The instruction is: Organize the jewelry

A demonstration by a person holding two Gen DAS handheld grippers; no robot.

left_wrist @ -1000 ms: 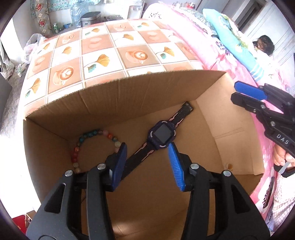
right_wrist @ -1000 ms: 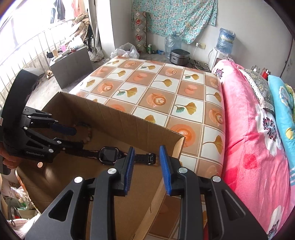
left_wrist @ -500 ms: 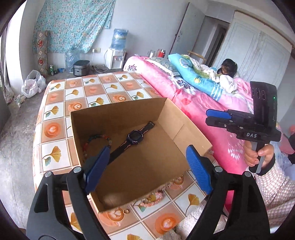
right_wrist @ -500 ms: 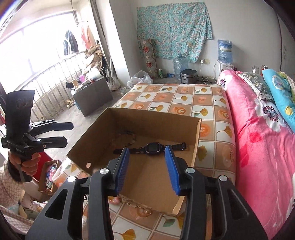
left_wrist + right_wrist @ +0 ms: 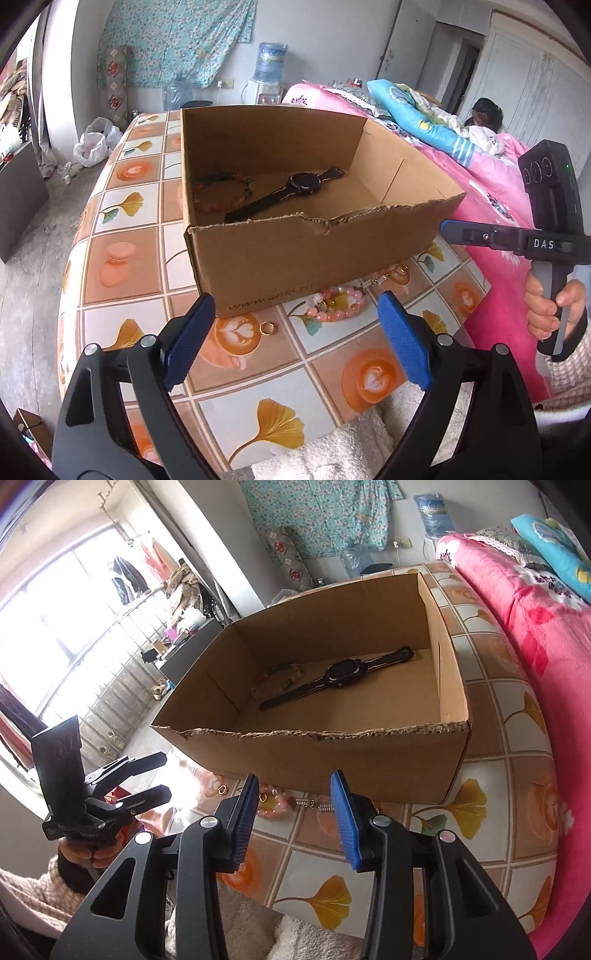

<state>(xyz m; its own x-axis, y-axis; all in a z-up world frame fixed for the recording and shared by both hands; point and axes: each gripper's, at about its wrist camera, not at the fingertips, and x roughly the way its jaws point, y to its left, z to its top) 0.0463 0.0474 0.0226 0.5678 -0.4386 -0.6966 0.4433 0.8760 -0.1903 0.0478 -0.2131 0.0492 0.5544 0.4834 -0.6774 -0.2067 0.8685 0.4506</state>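
An open cardboard box (image 5: 306,254) stands on the tiled tablecloth. Inside lie a dark wristwatch (image 5: 295,188) and a multicoloured bead bracelet (image 5: 221,192). In front of the box, on the cloth, lie a pink bead bracelet (image 5: 336,304), a gold ring (image 5: 267,328) and a small spring-like chain (image 5: 384,277). My left gripper (image 5: 295,314) hovers near the table's front; its jaws are opening wide, with nothing between them. My right gripper (image 5: 295,794) hangs before the box (image 5: 332,760), open and holding nothing, above the pink bracelet (image 5: 269,801).
Pink bedding (image 5: 491,184) borders the table on the right, and a person lies on it at the back (image 5: 484,118). A white fluffy cloth (image 5: 332,454) covers the near table edge. The floor drops away to the left of the table.
Both grippers have drawn back out of the box to the near side of the table. The left jaws have spread wide, the right a little. The watch stays in the box.
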